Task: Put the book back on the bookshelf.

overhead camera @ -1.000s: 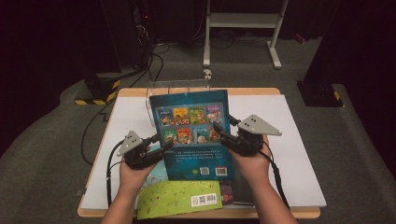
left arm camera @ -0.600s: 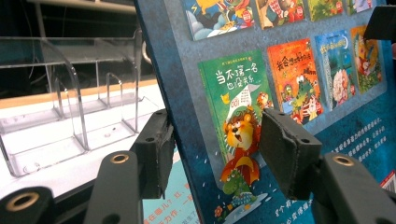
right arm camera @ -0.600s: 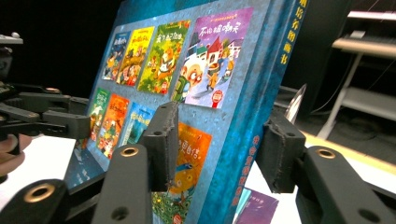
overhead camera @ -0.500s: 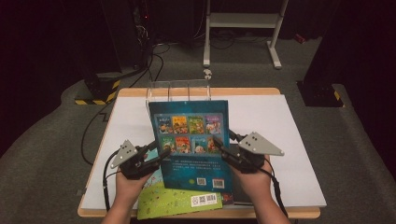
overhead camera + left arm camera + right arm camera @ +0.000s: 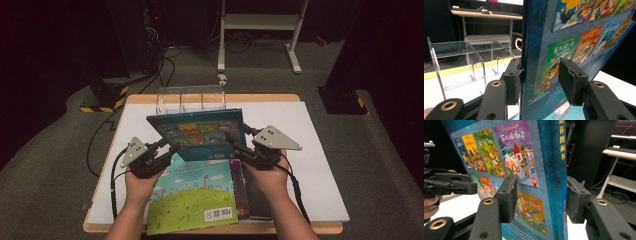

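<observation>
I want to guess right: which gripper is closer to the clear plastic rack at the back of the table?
Left. The left gripper sits nearer the clear plastic rack, below its left end. The right gripper is farther, off to its right.

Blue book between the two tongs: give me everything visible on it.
The blue book is a thin picture book with a mottled teal cover printed with a grid of small cartoon covers and Chinese text, including down the spine. It is lifted off the table, tilted, near the clear rack. The left tongs and right tongs straddle opposite edges; whether the pads press is unclear. A green book lies beneath.
</observation>
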